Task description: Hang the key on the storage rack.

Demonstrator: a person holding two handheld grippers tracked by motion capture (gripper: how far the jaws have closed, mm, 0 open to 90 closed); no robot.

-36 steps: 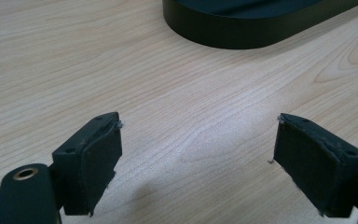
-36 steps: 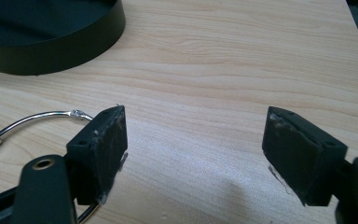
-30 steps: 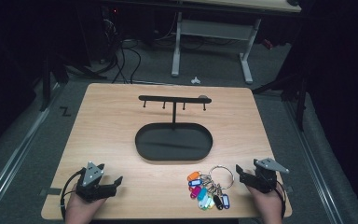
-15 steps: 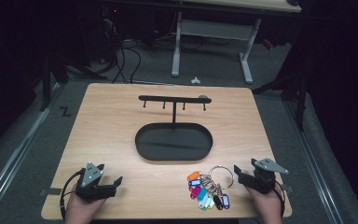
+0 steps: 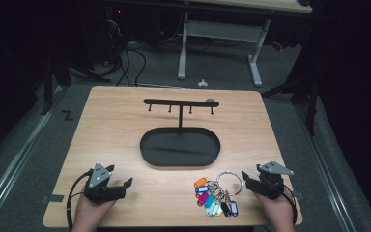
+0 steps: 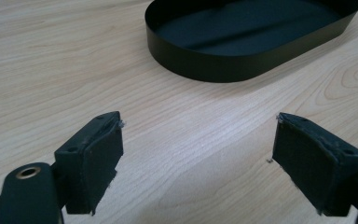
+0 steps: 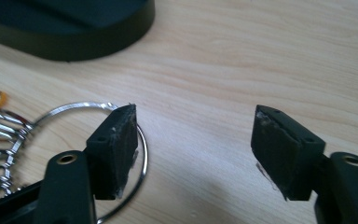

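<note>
Nothing of the work looks done yet. The bunch of keys with coloured plastic tags on a large silver metal ring lies flat on the light wooden worktop, near the front edge and right of centre, just in front of the black oval metal tray. The black T-shaped hook rack that rises from the tray's far side carries nothing on its pegs.

The right gripper rests low on the worktop just right of the ring, released, its jaws spread wide; in the right gripper view the ring's silver loop passes under the left jaw, but nothing is pinched between them. The left gripper sits near the front left corner, well apart from the keys (also released and empty), pointing toward the tray.

My reading: the grasp itself is what remains first, then lifting the ring and hanging it on a peg.
</note>
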